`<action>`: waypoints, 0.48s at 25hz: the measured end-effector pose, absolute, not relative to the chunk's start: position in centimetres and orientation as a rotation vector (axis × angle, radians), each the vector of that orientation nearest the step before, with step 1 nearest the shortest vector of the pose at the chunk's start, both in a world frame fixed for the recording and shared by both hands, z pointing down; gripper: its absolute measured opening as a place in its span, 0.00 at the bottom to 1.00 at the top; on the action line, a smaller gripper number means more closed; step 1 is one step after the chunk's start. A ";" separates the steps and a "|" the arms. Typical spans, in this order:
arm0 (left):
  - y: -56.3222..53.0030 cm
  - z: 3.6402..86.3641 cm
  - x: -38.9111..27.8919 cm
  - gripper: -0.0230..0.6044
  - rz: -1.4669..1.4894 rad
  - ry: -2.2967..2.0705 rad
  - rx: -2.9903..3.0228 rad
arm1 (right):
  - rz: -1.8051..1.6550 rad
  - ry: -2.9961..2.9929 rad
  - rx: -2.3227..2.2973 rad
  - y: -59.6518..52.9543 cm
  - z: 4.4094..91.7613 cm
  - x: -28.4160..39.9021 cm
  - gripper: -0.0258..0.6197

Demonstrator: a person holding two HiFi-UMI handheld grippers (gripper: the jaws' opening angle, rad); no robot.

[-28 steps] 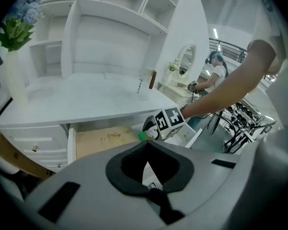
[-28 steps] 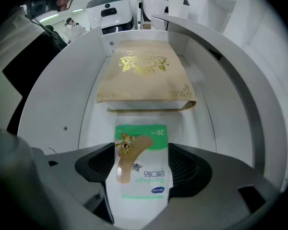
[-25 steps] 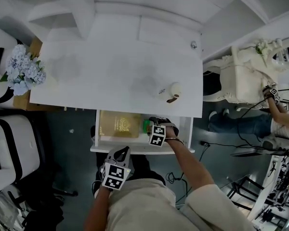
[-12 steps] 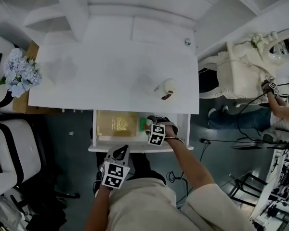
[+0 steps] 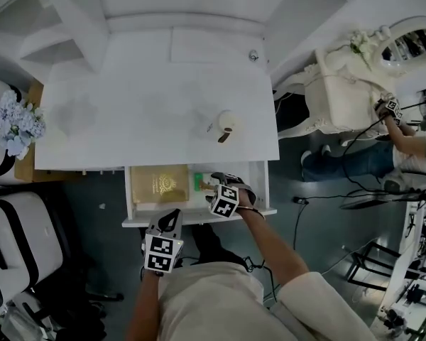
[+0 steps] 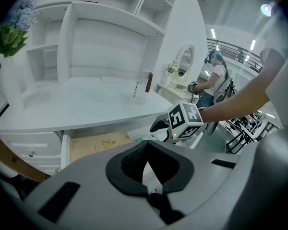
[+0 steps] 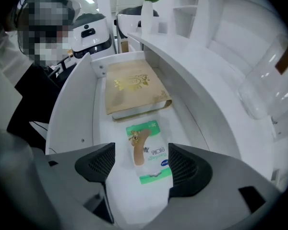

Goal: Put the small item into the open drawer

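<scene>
- The small bandage pack (image 7: 148,151) lies flat in the open drawer (image 7: 93,123), just right of the gold box (image 7: 134,87).
- The right gripper (image 7: 141,162) pinched it a second ago. Now its jaws are wide apart and hold nothing.
- The left gripper (image 6: 146,164) is closed tight and empty.
- The pack is where the task wants it.

"Where is there free room in the drawer (image 7: 93,104)?"
"At lower centre of the right gripper view there is bare white floor around the flat bandage packet (image 7: 148,150), under the right gripper's (image 7: 141,153) parted jaws."
"And what stands in the way?"
"The gold box (image 7: 134,87) fills the far end, and the table (image 7: 197,75) edge overhangs on the right."
</scene>
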State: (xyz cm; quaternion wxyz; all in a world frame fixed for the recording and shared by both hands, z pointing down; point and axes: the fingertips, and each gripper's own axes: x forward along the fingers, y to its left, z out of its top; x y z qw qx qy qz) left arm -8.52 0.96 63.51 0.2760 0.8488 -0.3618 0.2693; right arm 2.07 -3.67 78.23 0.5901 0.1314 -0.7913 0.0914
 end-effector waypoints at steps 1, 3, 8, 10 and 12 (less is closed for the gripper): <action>0.9 63.5 -8.2 0.06 0.725 -0.973 2.282 | 0.231 -1.850 0.331 -3.6 77.8 2.2 0.60; 0.9 63.6 -7.7 0.06 0.729 -0.983 2.281 | 0.283 -1.866 0.386 -3.3 77.0 2.6 0.61; 1.0 64.2 -6.3 0.06 0.707 -1.035 2.244 | 0.343 -1.878 0.496 -2.7 75.5 4.5 0.61; 1.2 64.5 -5.8 0.06 0.698 -1.061 2.222 | 0.371 -1.900 0.537 -2.6 74.7 5.0 0.61; 1.6 64.6 -5.4 0.06 0.683 -1.094 2.190 | 0.396 -1.923 0.565 -2.1 73.9 5.3 0.61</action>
